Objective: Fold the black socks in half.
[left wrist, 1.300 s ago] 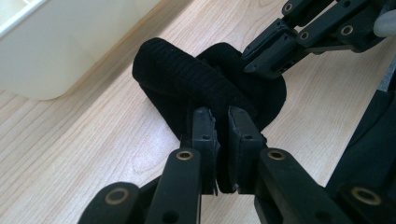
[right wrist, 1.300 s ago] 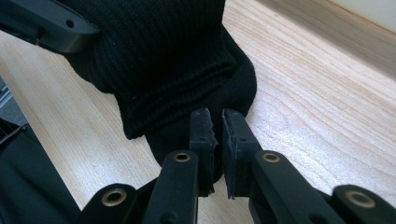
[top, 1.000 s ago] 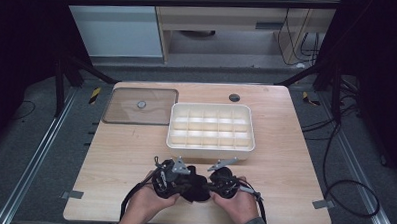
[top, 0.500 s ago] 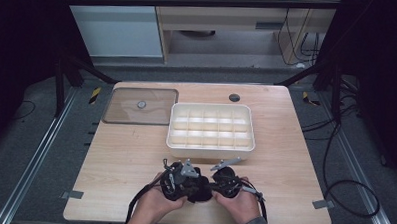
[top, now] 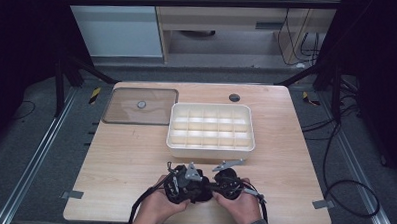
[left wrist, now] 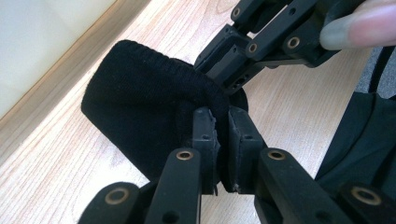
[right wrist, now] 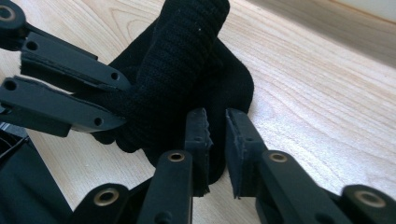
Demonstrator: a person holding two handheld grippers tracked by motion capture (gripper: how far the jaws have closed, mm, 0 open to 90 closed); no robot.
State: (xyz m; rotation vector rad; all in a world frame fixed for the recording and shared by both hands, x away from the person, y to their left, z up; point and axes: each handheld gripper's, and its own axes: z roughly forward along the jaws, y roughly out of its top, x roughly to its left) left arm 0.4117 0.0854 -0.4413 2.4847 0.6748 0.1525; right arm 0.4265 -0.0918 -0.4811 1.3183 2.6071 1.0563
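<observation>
A black knit cloth (top: 199, 193) lies bunched on the wooden table (top: 135, 160) near its front edge, between two hands. My left gripper (left wrist: 222, 116) is shut on a fold of the cloth (left wrist: 140, 116), with fabric pinched between its pads. My right gripper (right wrist: 217, 116) faces it from the other side. Its jaws have just been opening, and a narrow gap shows between the pads, with the cloth (right wrist: 187, 60) lying in it. From the right gripper view, the left gripper (right wrist: 122, 103) bites the cloth's far side. From above, the left gripper (top: 191, 184) and the right gripper (top: 211, 185) meet tip to tip.
A white compartment box (top: 210, 151) stands just beyond the grippers at mid-table. A clear brownish lid (top: 139, 106) lies at the back left. A dark round hole (top: 234, 97) sits near the back edge. The table's front edge is close under the hands.
My left gripper has edged right toward the right one, bringing the cloth along. The right hand has stayed in place.
</observation>
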